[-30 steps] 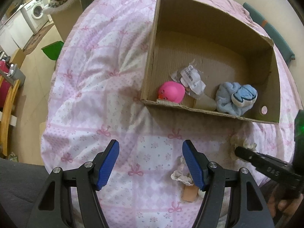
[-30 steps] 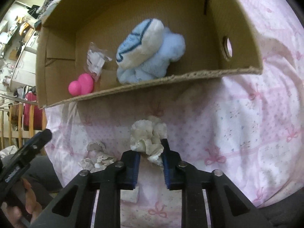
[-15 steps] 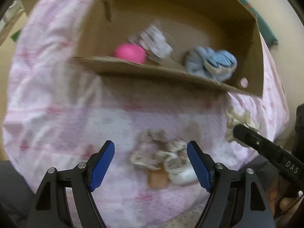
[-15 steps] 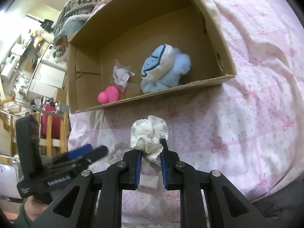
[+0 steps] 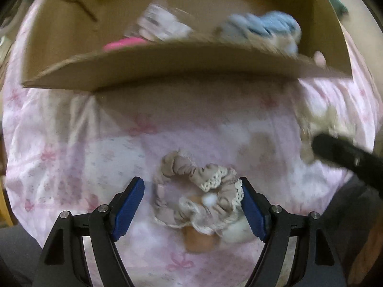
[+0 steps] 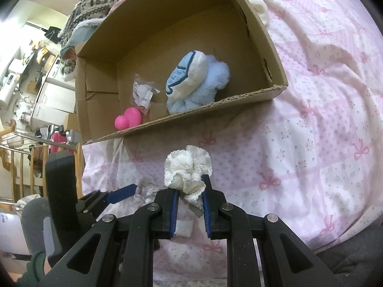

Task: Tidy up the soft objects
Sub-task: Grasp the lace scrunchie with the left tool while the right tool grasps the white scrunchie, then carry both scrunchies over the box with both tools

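Our right claw (image 6: pixel 189 197) pinches a white lace scrunchie (image 6: pixel 188 168) above the pink bed quilt (image 6: pixel 311 119). Our left claw (image 5: pixel 191 203) gapes around a beige scrunchie (image 5: pixel 198 193) on the quilt. Next, we judge, both go into the far cardboard box (image 6: pixel 270 40).

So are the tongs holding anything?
The right tongs pinch the white lacy scrunchie by its lower edge. The left tongs hold nothing, open around the beige scrunchie.

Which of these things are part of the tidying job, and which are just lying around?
Part of the job:
white lace scrunchie, held in right gripper
beige scrunchie, between open left gripper
cardboard box
blue plush toy

Lying about:
patterned knit
pink bedspread
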Demonstrator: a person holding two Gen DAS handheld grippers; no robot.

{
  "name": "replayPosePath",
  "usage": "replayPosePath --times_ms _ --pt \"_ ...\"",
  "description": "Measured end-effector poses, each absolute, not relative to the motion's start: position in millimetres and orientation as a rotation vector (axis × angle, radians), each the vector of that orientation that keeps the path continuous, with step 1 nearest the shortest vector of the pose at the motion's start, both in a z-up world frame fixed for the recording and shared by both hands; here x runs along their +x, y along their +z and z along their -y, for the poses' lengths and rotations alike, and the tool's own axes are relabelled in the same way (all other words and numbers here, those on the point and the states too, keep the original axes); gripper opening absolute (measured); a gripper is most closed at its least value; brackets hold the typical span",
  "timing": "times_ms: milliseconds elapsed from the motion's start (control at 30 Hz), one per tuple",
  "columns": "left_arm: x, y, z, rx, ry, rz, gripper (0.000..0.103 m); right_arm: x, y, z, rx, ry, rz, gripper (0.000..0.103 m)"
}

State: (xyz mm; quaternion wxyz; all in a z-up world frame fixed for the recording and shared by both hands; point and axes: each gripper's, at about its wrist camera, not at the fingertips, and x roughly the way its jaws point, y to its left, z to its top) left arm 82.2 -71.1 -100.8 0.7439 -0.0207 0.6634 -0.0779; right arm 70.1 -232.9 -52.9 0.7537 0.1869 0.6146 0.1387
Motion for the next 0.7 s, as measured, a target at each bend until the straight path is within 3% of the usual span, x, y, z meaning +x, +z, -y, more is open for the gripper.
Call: replayPosePath --times_ms 133,200,267,300,367,700 --pt "91.7 -97.5 50.3 -0.160 -0.118 -1.432 0.077 71.2 -55.5 231.8 0.411 0.303 -1.348 0.020" --pt "93.1 -99.2 45.7 -0.147 -0.088 -1.429 0.068 71.5 -56.0 231.7 0.409 0.300 -1.348 0.020" --pt "93.4 -103.5 41.7 -0.143 -0.065 -1.446 0.046 71.3 -55.6 231.7 0.412 0.302 -1.347 0.020" --pt "93.3 -105.6 38.6 -0.151 -0.056 -1.454 0.040 71.3 -55.5 232.0 0.412 0.301 -1.346 0.020" --pt "92.9 -107.0 33.8 -0.151 -0.030 -1.453 0.014 70.9 -55.4 232.6 0.412 0.301 -1.346 0.020" --pt "69.7 -80.7 15.0 -0.167 -0.055 -1.417 0.008 67.2 -53.5 230.8 0.388 0.309 -1.343 0.020"
